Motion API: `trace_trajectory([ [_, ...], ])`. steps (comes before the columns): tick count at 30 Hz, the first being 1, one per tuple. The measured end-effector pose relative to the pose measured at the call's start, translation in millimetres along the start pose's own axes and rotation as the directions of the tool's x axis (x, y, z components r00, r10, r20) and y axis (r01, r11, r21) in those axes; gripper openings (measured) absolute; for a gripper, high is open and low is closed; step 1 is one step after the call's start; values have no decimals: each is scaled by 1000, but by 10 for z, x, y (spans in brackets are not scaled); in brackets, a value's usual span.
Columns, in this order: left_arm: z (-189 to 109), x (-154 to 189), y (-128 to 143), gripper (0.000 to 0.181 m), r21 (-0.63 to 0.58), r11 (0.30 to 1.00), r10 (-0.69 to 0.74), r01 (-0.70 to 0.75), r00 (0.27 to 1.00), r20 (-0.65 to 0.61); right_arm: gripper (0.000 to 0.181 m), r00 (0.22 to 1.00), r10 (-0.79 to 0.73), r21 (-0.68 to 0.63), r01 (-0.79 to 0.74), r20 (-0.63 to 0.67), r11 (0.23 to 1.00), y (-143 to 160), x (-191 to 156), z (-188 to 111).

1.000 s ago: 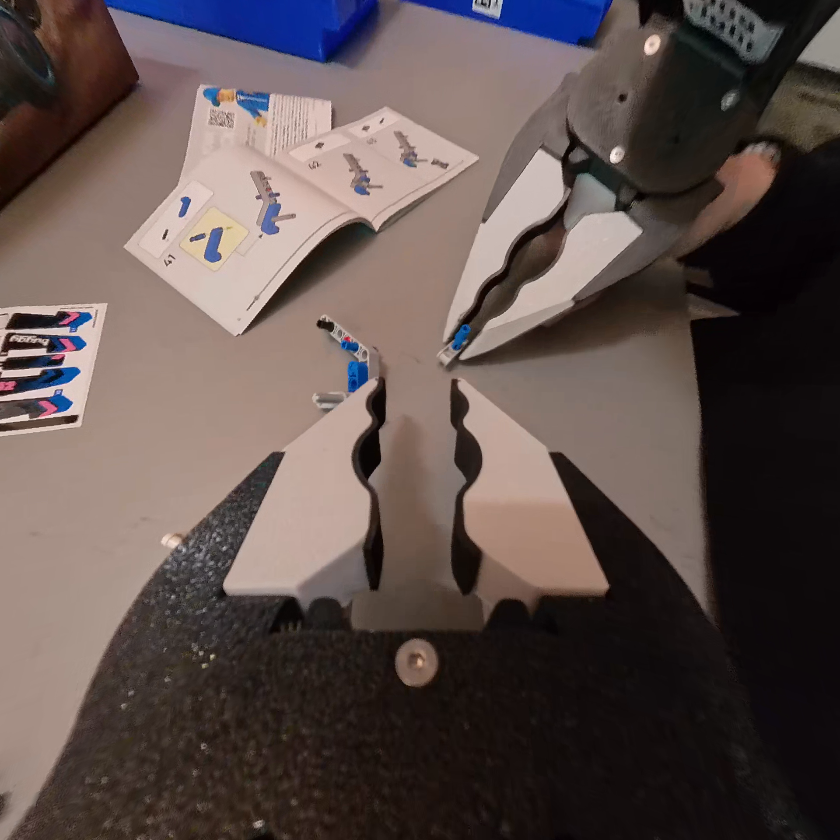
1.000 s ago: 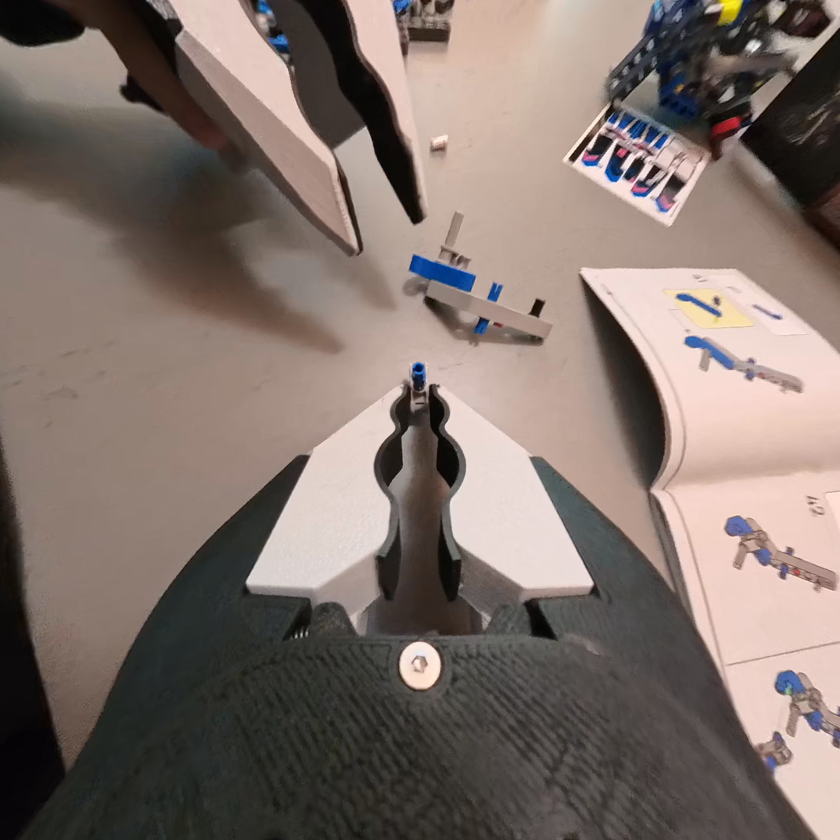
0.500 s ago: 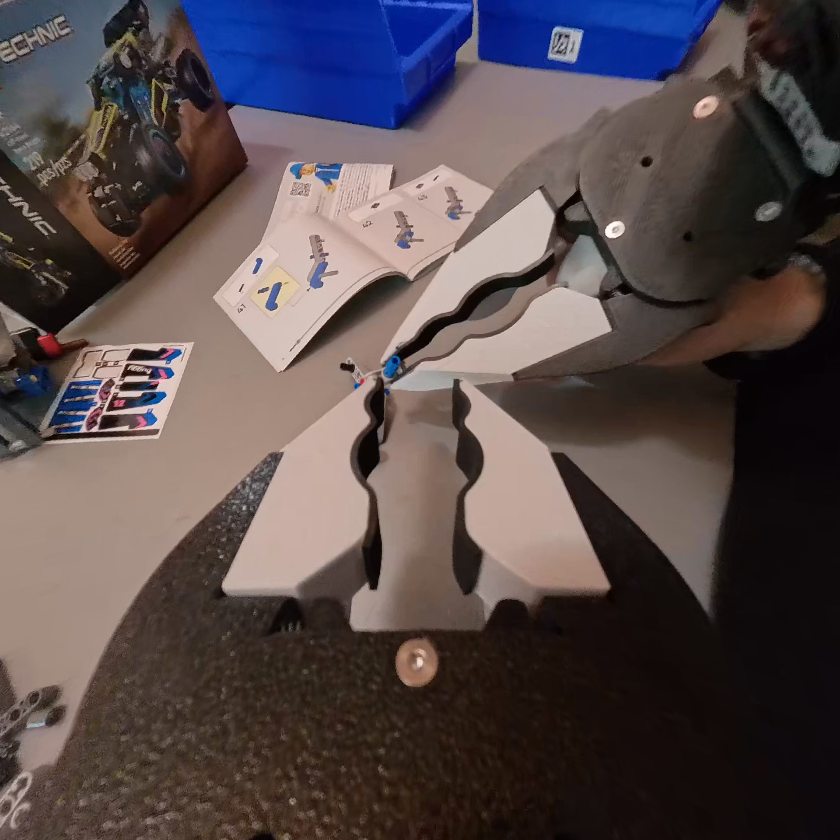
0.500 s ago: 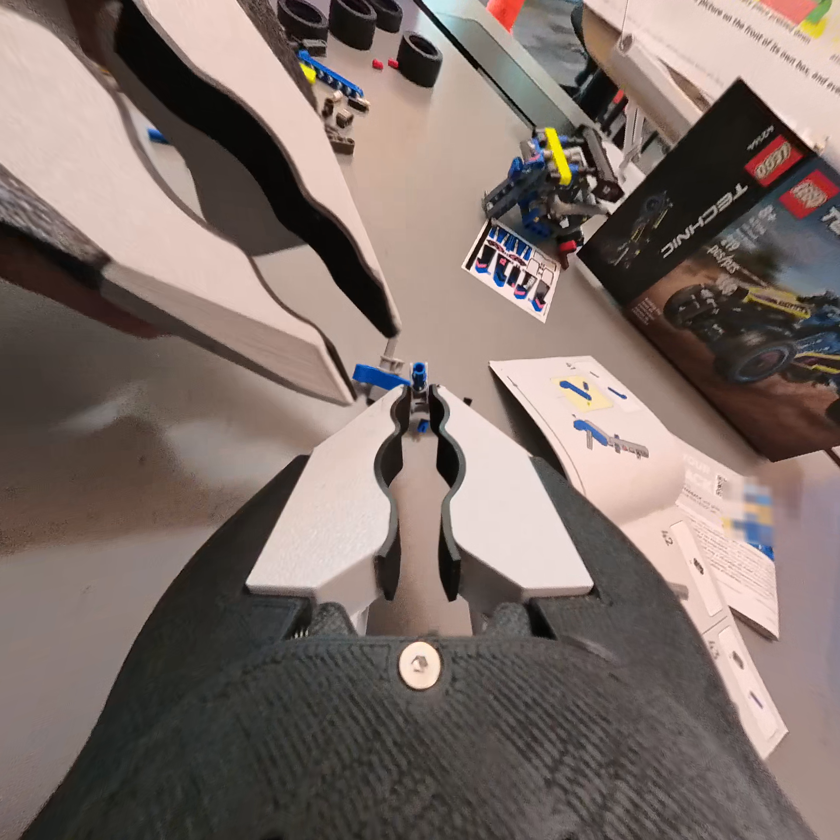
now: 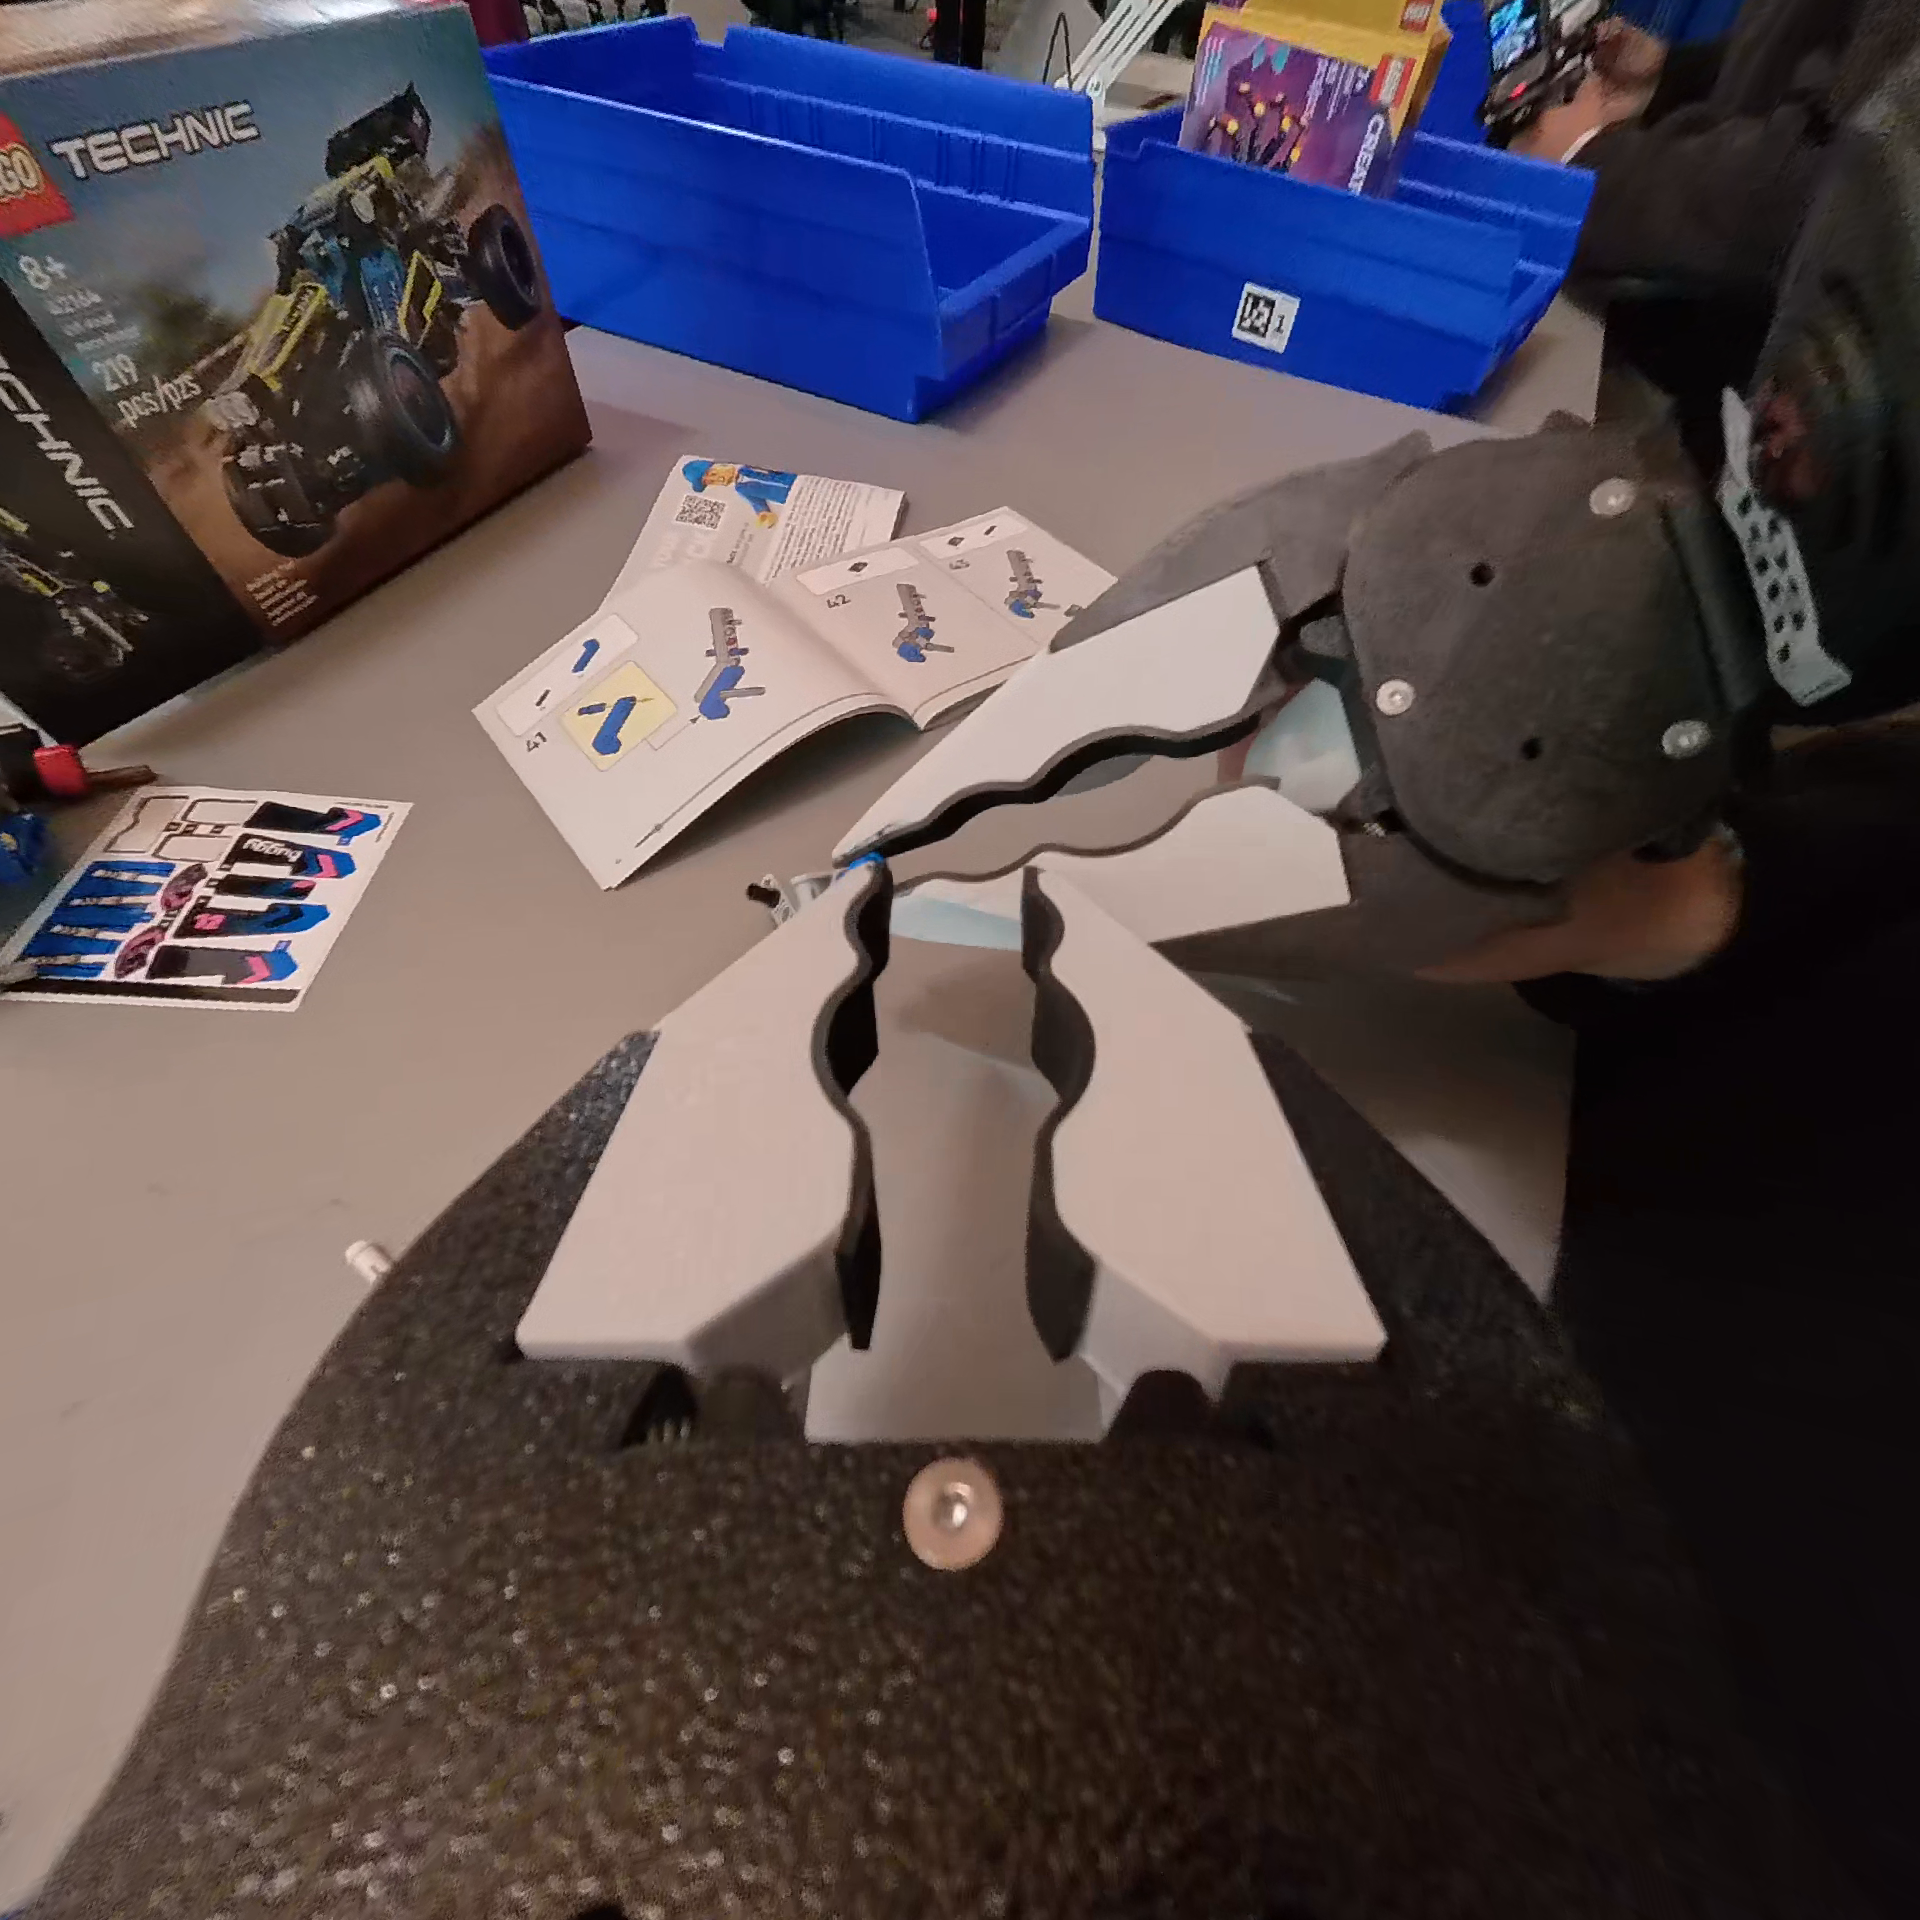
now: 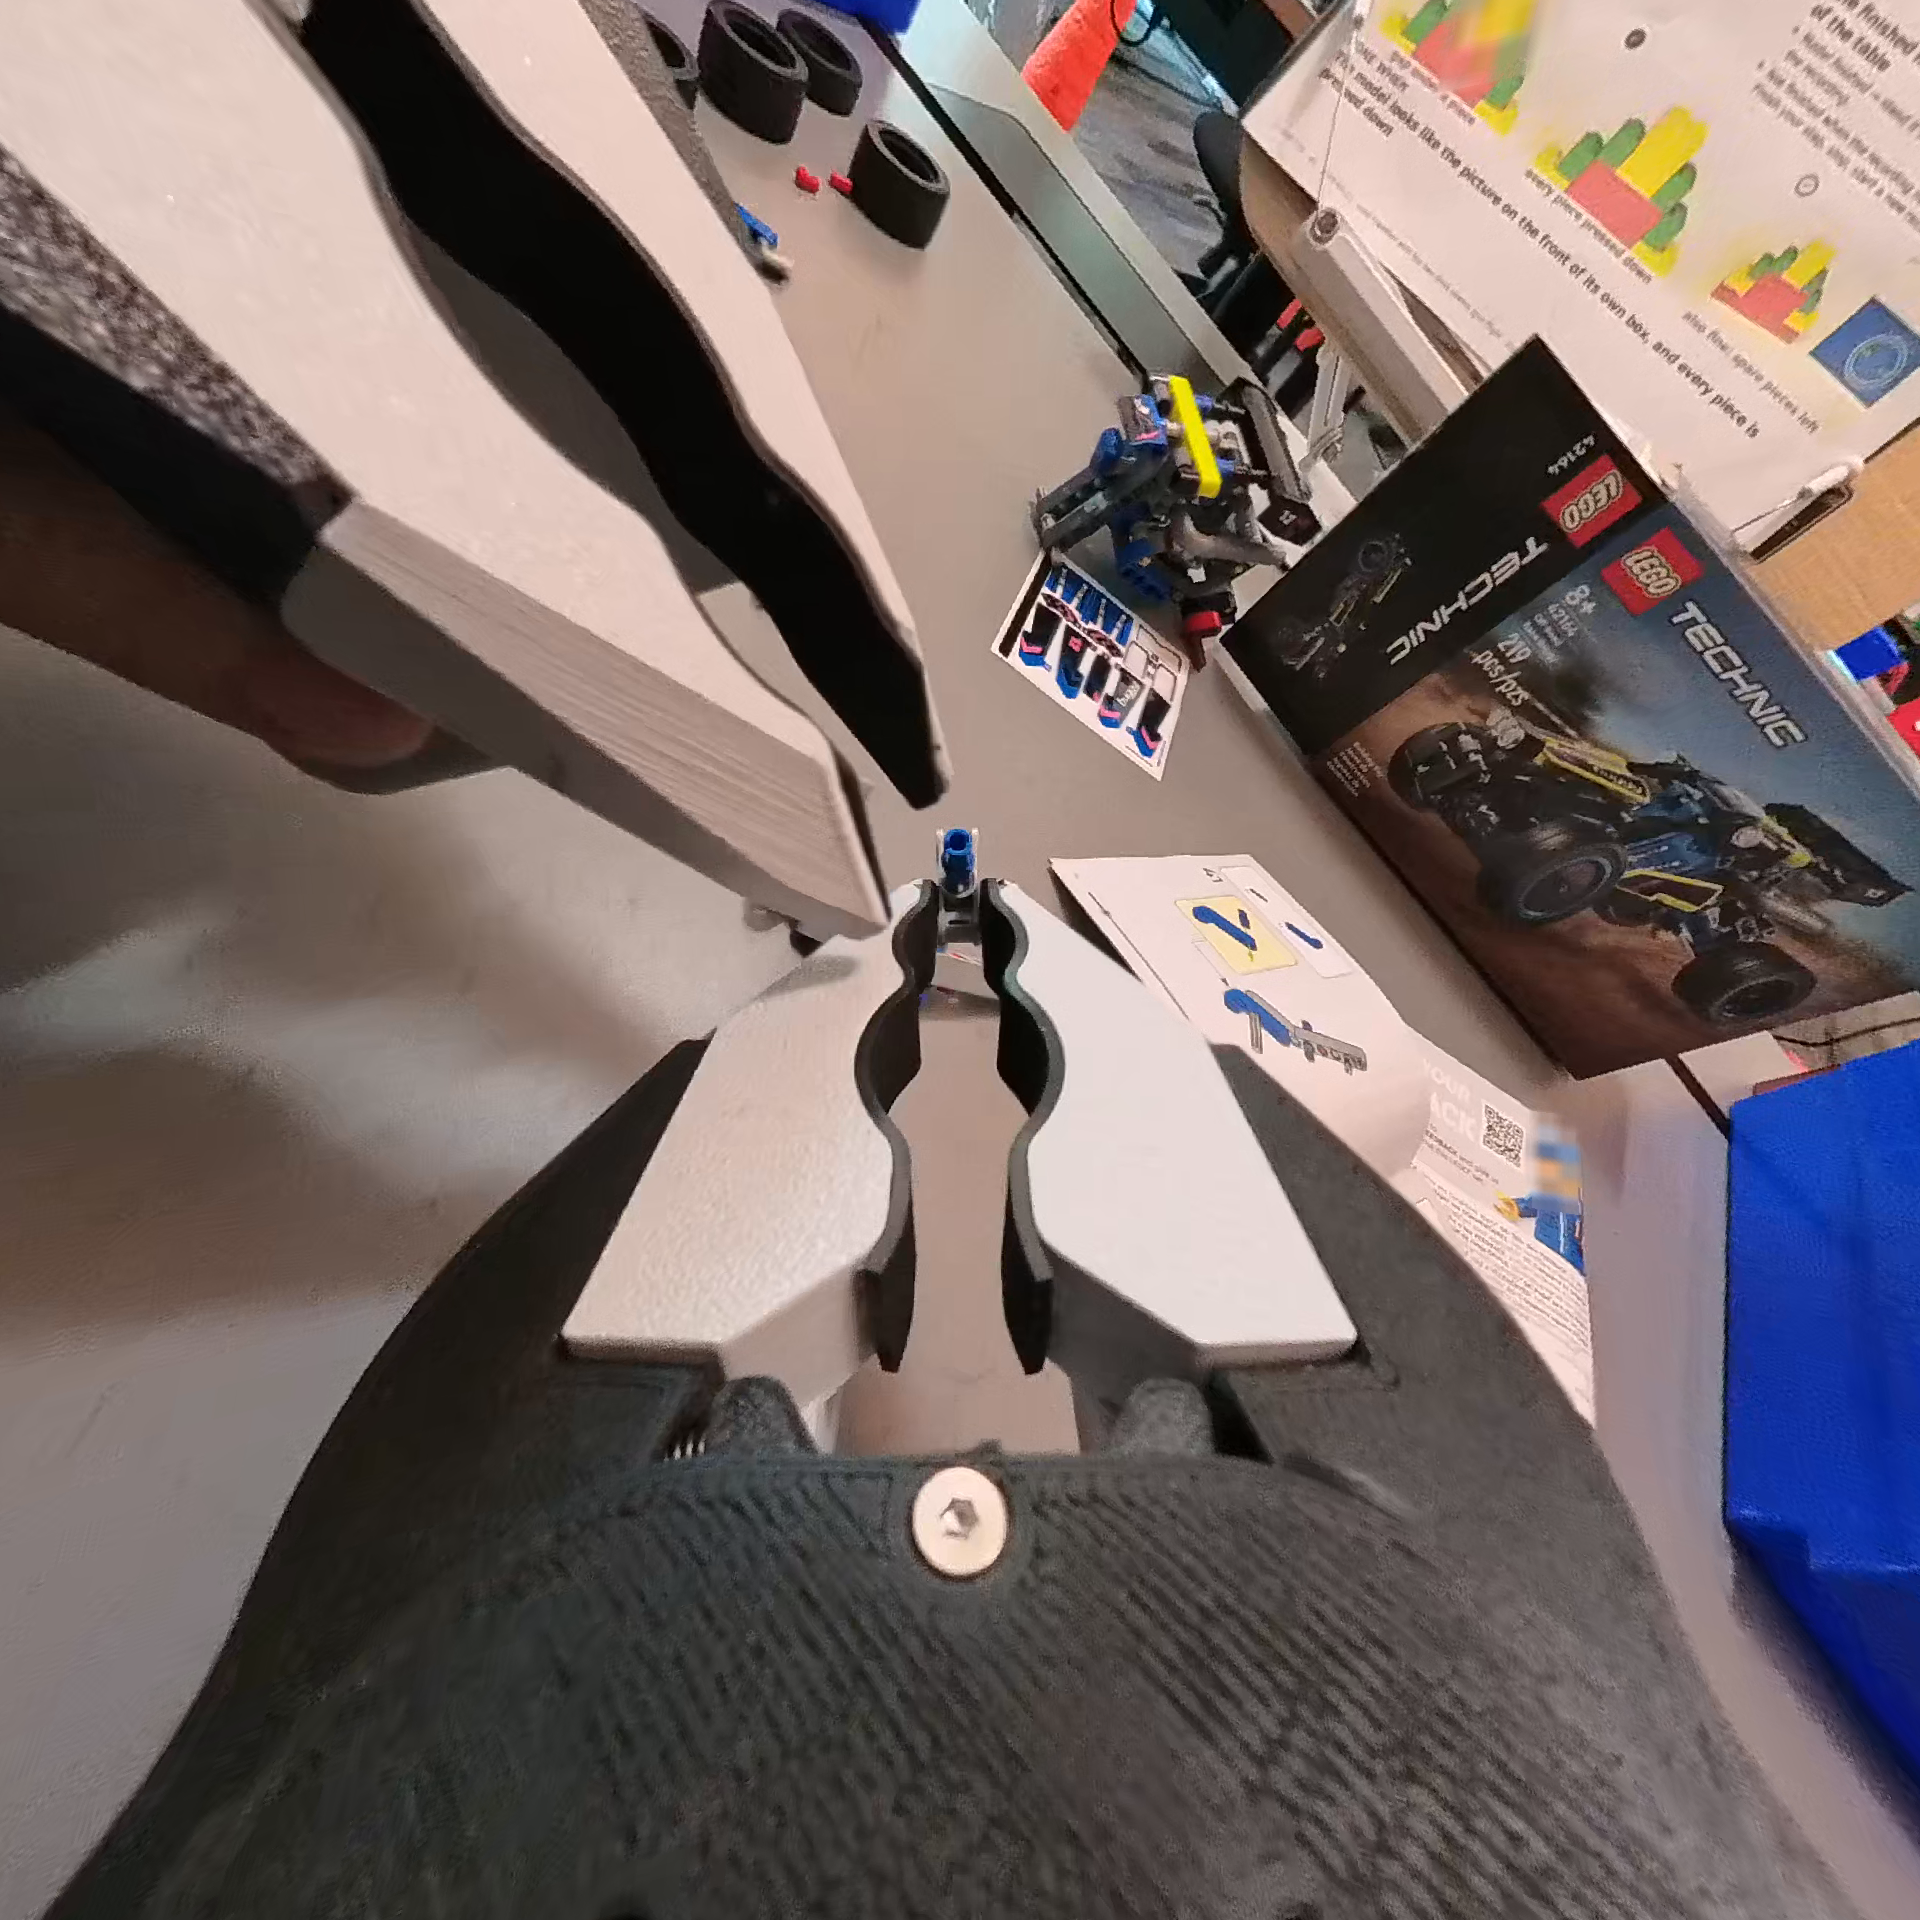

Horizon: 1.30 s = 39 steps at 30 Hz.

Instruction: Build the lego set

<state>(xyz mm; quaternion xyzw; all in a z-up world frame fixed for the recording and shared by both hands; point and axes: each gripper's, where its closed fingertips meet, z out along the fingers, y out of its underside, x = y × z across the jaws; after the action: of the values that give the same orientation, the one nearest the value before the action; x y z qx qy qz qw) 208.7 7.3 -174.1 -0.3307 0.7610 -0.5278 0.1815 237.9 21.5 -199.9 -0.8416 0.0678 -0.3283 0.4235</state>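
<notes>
Blue peg (image 6: 954, 854) was pinched in the right gripper (image 6: 952, 902), while the left gripper (image 5: 951, 883) was held open; careful alignment seemed needed.

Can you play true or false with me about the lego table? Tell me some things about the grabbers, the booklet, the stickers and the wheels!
1. The right gripper pinches a small blue peg at its tips. True.
2. The left gripper is squeezed shut on a wheel. False: its fingers are apart and hold nothing.
3. The instruction booklet lies open on the table. True.
4. The sticker sheet lies inside a blue bin. False: it lies flat on the grey table.
5. The black tyres are fitted on the half-built car. False: they sit loose on the table.
</notes>
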Motion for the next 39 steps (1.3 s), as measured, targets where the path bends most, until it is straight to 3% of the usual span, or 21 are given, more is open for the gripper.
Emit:
trace_trajectory([
  [7,15,-167,62,21,-27,1000,-12,15,994,106,6,999,-48,-1,48,-7,999,-36,-35,2],
  [17,60,-182,93,4,-35,999,-28,31,996,88,6,997,-75,4,74,15,997,-67,-104,6],
  [29,-60,-291,38,1,-12,994,-108,107,991,-78,7,993,24,158,-43,118,986,-197,-135,-59],
  [33,-103,-312,60,1,-18,997,-82,80,989,-125,8,988,12,150,-36,156,988,-170,-158,-63],
  [36,-204,-309,61,1,-2,997,-70,72,974,-216,14,961,46,87,-72,271,994,-70,-227,-81],
  [39,-306,-417,160,1,-64,994,-107,92,948,-299,16,911,150,41,-179,384,983,-3,-203,-129],
])
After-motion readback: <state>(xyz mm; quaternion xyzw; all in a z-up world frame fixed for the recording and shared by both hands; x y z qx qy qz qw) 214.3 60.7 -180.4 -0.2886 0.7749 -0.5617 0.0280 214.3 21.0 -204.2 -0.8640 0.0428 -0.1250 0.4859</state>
